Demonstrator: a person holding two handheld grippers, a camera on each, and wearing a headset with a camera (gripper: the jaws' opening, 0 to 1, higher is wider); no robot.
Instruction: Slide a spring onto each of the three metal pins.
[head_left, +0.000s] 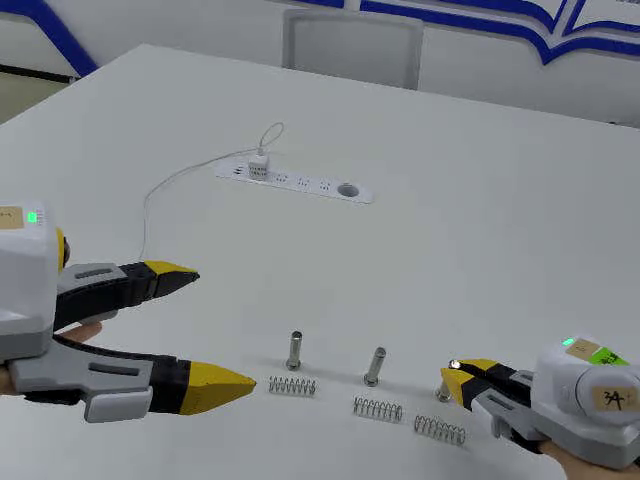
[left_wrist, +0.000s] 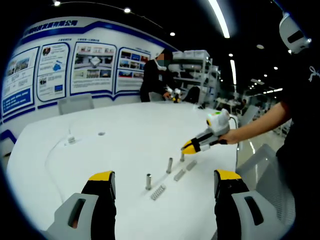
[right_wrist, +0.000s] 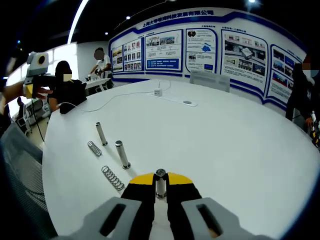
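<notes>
Progress: nil of three; no spring is on a pin yet. The left pin (head_left: 295, 350) and middle pin (head_left: 376, 365) stand upright and bare on the white table (head_left: 480, 230); the left spring (head_left: 292, 385), middle spring (head_left: 378, 408) and right spring (head_left: 440, 430) lie flat in a row, each just to the near side of its pin and apart from it. We judge that all three threadings are left to do; the step in hand looks like securing a pin before the first spring is picked up.

Right gripper (head_left: 458, 376): low at the near right, pointing left along the row; jaws drawn almost fully together on the right pin (right_wrist: 160, 184), pinching it just under its head; the pin looks upright; we cannot tell whether its foot rests on the table.

Left gripper (head_left: 212, 330): held above the table at the near left, pointing right toward the row, well apart from pins and springs; jaws spread wide, nothing between them.
</notes>
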